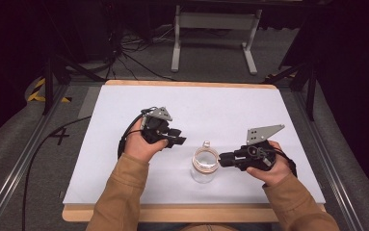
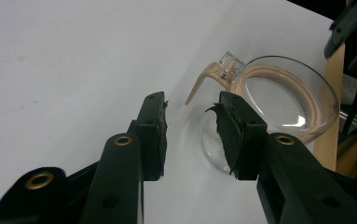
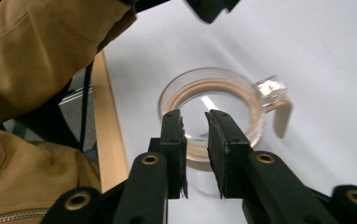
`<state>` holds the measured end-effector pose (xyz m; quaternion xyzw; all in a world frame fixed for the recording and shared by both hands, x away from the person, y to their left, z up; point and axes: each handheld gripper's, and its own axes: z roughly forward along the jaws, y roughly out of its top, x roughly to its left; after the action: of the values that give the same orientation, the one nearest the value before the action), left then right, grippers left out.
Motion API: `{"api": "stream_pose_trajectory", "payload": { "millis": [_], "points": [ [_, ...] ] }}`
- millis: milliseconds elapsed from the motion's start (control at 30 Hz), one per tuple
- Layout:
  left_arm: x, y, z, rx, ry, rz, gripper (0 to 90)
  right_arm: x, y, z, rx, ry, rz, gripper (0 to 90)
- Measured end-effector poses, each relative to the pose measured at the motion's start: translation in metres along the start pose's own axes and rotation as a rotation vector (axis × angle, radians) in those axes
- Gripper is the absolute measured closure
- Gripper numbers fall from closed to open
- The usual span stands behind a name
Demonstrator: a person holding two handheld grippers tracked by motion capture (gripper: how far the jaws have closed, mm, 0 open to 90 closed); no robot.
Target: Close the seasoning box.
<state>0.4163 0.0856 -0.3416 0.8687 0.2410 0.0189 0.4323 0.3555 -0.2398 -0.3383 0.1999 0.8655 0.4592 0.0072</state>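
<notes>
My right tongs (image 3: 195, 128) are a little open over the rim of the jar (image 3: 211, 91). My left tongs (image 2: 192, 123) are open, holding nothing.

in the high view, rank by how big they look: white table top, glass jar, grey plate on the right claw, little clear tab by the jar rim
1. White table top, by far the largest.
2. Glass jar.
3. Grey plate on the right claw; it looks near the jar in size and sits higher, closer to the camera, so their order is unsure.
4. Clear tab, smallest.
</notes>
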Motion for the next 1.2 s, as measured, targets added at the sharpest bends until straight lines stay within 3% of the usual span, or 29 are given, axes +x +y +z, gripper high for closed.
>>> {"api": "stream_pose_trajectory", "payload": {
  "millis": [333, 633, 800, 967, 1200],
  "points": [
    [0.007, -0.017, -0.018, -0.007, 0.051, -0.046, 61.6, -0.023, 0.006, -0.022, -0.054, -0.082, 0.002, 68.7],
    [0.023, -0.033, -0.02, -0.015, 0.091, -0.11, 60.1, -0.057, -0.007, -0.037, -0.075, -0.219, 0.033, 60.5],
    [0.031, -0.038, -0.016, -0.003, 0.104, -0.128, 58.7, -0.078, -0.021, -0.039, -0.065, -0.311, 0.063, 55.7],
    [0.041, -0.045, -0.009, 0.027, 0.136, -0.139, 55.3, -0.1, -0.039, -0.037, -0.025, -0.348, 0.12, 53.1],
    [0.051, -0.053, -0.003, 0.054, 0.158, -0.159, 53.7, -0.118, -0.059, -0.031, 0.022, -0.378, 0.174, 51.8]
  ]
}}
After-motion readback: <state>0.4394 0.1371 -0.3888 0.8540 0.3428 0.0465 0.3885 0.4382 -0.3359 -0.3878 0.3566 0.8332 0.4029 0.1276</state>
